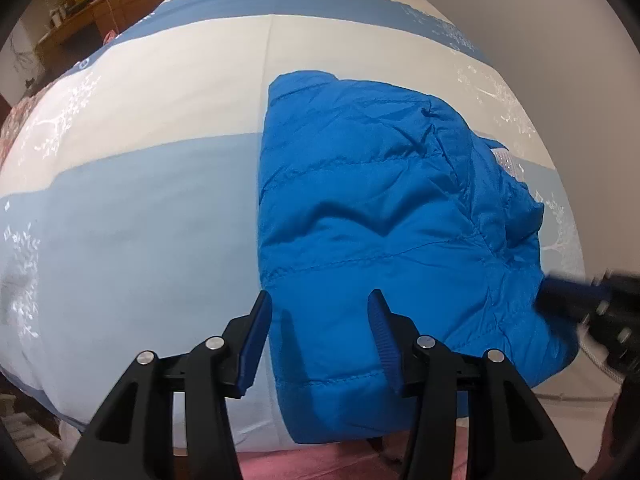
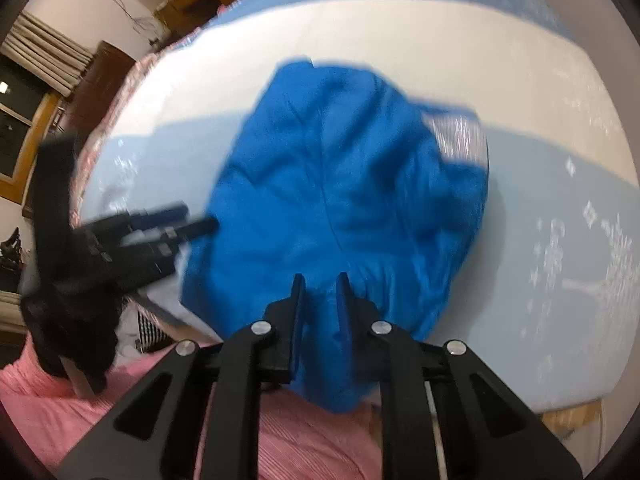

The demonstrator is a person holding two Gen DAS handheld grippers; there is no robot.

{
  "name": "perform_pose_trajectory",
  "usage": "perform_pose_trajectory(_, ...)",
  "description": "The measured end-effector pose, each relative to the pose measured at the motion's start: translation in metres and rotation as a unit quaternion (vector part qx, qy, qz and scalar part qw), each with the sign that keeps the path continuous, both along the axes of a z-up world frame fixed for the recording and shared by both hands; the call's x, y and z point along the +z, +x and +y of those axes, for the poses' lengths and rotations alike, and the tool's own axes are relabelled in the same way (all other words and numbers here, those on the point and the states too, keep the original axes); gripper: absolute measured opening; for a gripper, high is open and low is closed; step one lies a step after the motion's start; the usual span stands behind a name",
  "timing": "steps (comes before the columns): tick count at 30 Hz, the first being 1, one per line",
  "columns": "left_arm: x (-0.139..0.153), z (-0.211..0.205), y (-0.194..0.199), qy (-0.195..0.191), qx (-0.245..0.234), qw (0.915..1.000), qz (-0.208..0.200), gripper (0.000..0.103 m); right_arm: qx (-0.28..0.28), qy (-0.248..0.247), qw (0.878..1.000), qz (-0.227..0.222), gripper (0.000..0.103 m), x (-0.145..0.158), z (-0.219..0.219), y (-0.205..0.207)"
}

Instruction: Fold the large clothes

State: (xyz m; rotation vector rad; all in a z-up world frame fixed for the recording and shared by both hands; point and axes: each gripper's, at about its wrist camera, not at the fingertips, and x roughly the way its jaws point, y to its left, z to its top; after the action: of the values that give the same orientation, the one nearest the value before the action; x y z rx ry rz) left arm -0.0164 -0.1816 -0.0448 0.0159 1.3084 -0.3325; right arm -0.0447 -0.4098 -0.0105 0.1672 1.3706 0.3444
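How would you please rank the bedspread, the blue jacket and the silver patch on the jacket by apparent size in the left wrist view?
1. Bedspread, which fills most of the view.
2. Blue jacket.
3. Silver patch, clearly the smallest.

Bedspread (image 1: 140,220) bare left of blue jacket (image 1: 380,200); right tool (image 1: 560,292) crowds jacket's right edge

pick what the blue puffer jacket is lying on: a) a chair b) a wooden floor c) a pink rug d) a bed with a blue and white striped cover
d, the blue puffer jacket lies folded on the bed's blue and white striped cover.
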Motion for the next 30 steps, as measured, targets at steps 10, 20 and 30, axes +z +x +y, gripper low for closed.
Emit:
perform_pose_trajectory(10,-0.026,-0.009,-0.013,0.004,-0.009,0.9999,0.013,0.054,-0.076,0.001,0.996,0.046,0.0,-0.071,-0.013,-0.029)
perform_pose_trajectory(20,0.001,-0.006,0.002,-0.016,-0.012,0.9998,0.003,0.052,-0.068,-0.003,0.998,0.002,0.005,-0.026,-0.006,-0.026)
perform_pose_trajectory(30,0.021,-0.045,0.083,-0.002,0.021,0.9979,-0.061,0.052,-0.125,-0.09,0.987,-0.056,0.005,-0.015,-0.007,0.063)
